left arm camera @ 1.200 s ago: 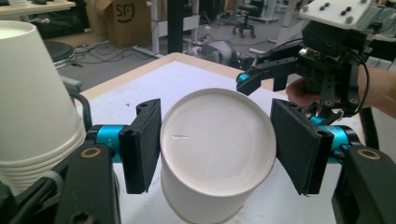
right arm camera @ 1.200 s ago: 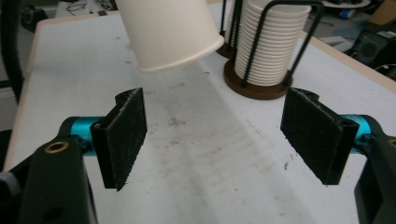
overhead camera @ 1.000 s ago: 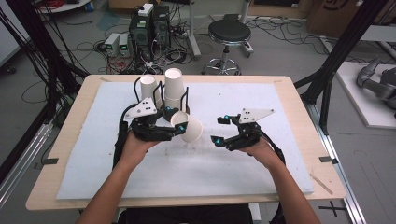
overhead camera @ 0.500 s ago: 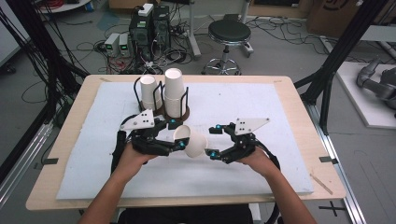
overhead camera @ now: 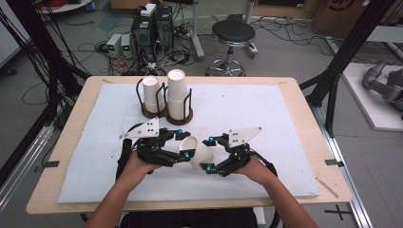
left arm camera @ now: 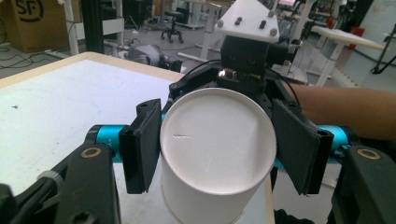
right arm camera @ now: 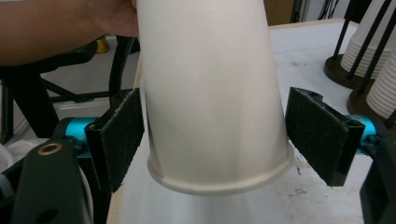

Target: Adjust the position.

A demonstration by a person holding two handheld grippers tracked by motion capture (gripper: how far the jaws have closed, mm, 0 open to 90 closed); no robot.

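Note:
A white paper cup [overhead camera: 198,154] hangs tilted above the white mat, held between my two grippers. My left gripper [overhead camera: 184,143] is shut on it near its base, and in the left gripper view both pads press the sides of the cup [left arm camera: 217,140], whose closed bottom faces the camera. My right gripper [overhead camera: 206,155] comes in from the right and straddles the cup's wide end. In the right gripper view the cup [right arm camera: 210,93] shows its rolled rim low down, and the right gripper [right arm camera: 222,135] is open, its right-hand pad [right arm camera: 322,135] clear of the cup wall.
A dark wire holder [overhead camera: 168,114] at the back of the mat carries two upright stacks of white cups [overhead camera: 176,95]. The white mat [overhead camera: 275,109] covers most of the wooden table. A stool and cabled equipment stand on the floor beyond the far edge.
Both grippers have come toward the person's side. The left one carried the cup away from the holder. The right one closed in from the right until its jaws straddle the cup.

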